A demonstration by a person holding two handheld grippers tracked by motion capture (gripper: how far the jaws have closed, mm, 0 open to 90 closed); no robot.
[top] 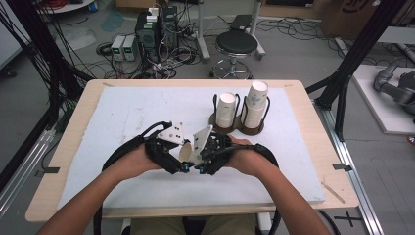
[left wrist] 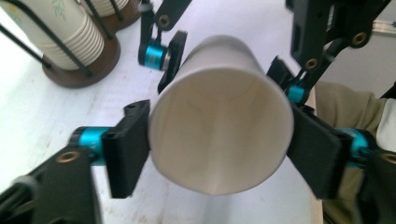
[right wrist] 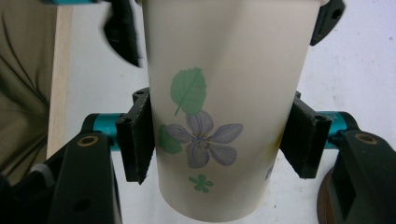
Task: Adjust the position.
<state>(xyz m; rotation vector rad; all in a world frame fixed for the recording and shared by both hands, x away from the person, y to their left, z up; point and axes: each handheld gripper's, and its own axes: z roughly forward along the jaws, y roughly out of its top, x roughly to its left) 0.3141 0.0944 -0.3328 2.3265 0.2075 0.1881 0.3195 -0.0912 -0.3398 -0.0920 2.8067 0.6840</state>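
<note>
In the high view, the person's forearms come in from the bottom edge, and the two hands meet over the near middle of the desk (top: 78, 147), which is covered by a white mat. The left gripper (top: 182, 165) and the right gripper (top: 199, 167) face each other with a paper cup (top: 188, 151) lying tilted between them, its open mouth toward the left one. Farther back on the mat, a dark wooden holder (top: 238, 128) with black wire uprights carries two stacks of cups (top: 255, 104), well apart from the hands. In the left gripper view, the cup (left wrist: 219, 126) shows its open mouth; the left fingers (left wrist: 128, 149) flank the rim on both sides, touching or nearly touching it, though I cannot tell whether they press on it. The right gripper's fingers (left wrist: 170, 58) sit farther down the cup's body, and the holder with stacks stands at the upper left. In the right gripper view, the cup's (right wrist: 224, 107) flower-and-leaf print faces the camera, and the right fingers (right wrist: 137, 137) are closed against its sides, gripping it near the base.
</note>
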